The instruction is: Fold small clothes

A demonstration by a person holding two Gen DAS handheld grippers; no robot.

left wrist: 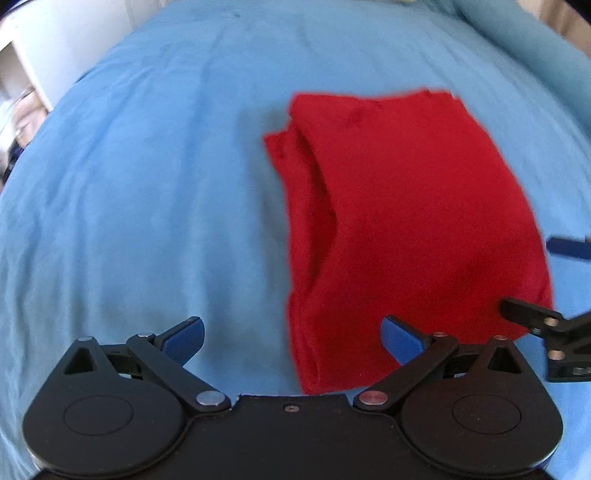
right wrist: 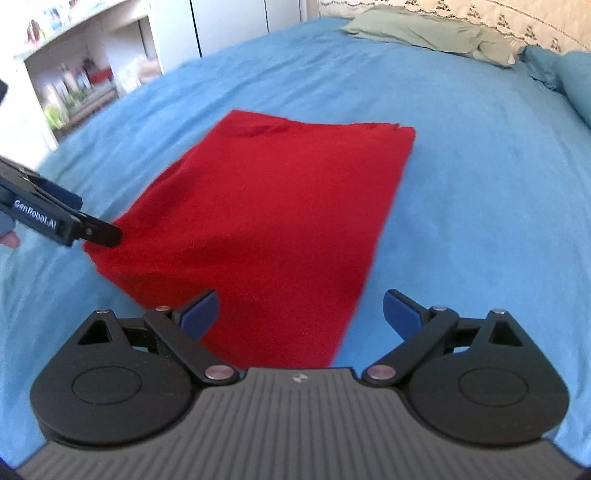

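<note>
Nearest us, the left gripper (left wrist: 291, 338) has its jaws spread wide and empty, hovering at the near left corner of the folded red garment (left wrist: 402, 236). Our right gripper (right wrist: 301, 314) is likewise spread wide and empty, with its blue pads (right wrist: 400, 314) straddling the near edge of the same cloth. The garment lies flat as a layered rectangle on the blue bedsheet (right wrist: 480, 206), with stacked edges showing on its left side. Farther off, we see a green pillow (right wrist: 432, 35) at the head of the bed and white shelving (right wrist: 77, 77) beside it.
</note>
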